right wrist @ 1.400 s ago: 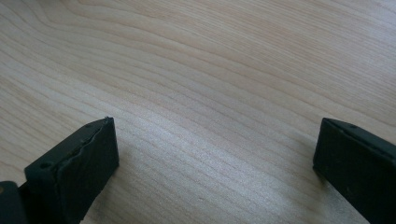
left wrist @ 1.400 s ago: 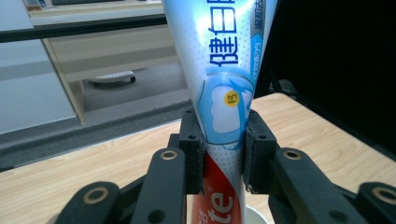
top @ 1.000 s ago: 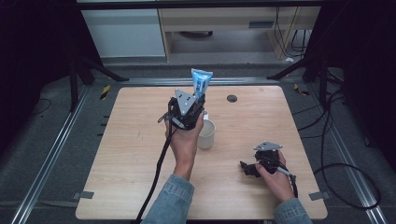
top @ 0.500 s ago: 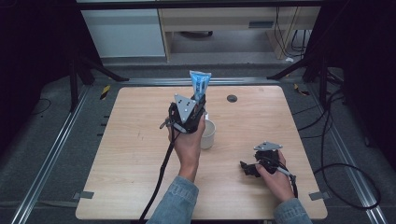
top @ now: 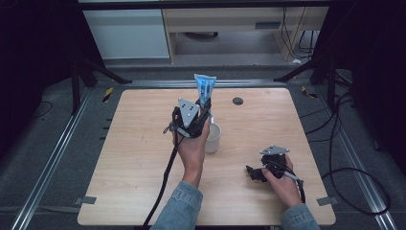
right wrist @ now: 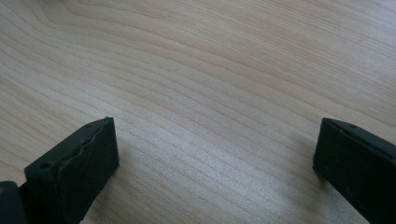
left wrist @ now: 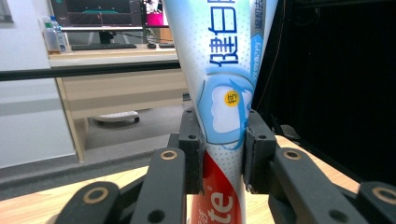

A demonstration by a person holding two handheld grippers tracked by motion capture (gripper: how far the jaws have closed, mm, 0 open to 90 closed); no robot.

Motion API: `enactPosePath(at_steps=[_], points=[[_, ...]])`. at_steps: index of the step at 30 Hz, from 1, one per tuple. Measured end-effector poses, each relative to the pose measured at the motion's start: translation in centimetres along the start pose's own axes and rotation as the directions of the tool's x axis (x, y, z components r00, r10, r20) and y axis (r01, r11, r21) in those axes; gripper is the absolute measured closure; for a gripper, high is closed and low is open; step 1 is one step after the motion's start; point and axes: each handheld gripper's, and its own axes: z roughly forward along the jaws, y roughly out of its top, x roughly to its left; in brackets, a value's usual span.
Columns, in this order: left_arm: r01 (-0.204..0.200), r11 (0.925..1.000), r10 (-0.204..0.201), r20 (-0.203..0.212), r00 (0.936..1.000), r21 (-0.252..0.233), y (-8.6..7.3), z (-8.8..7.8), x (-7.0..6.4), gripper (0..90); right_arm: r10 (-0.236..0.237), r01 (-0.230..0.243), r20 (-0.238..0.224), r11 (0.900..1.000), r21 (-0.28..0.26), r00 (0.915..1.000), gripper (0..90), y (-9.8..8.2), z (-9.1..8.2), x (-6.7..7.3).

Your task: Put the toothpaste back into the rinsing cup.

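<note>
Toothpaste held upright over the cup
Left claw [top: 203, 106] clamps the toothpaste tube [top: 204, 87] above the white cup [top: 213, 138]; right claw [right wrist: 215, 154] rests spread apart on the bench [top: 134, 158].

Toothpaste tube [top: 205, 87] slightly more upright

A blue-and-white dotted toothpaste tube [left wrist: 224, 93], red near its base, was pictured between black jaws; a seemingly white cup [top: 213, 138] was seen on the pale wood-grain table [top: 134, 158].
</note>
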Motion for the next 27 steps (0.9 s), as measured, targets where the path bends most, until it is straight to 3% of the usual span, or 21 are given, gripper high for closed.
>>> enactPosePath(at_steps=[14, 27], points=[[0.003, 1.0, -0.003, 0.027, 0.9996, 0.006, -2.7, 1.0, 0.0, 72.6, -0.001, 0.001, 0.0, 1.0, 0.0, 1.0, 0.4, 0.0, 0.0, 0.0], [-0.003, 0.9991, 0.002, 0.034, 0.9994, 0.042, -5.0, 1.7, 0.1, 72.6, -0.003, 0.003, 0.001, 1.0, 0.0, 1.0, 0.4, 0.0, 0.0, 0.0]])
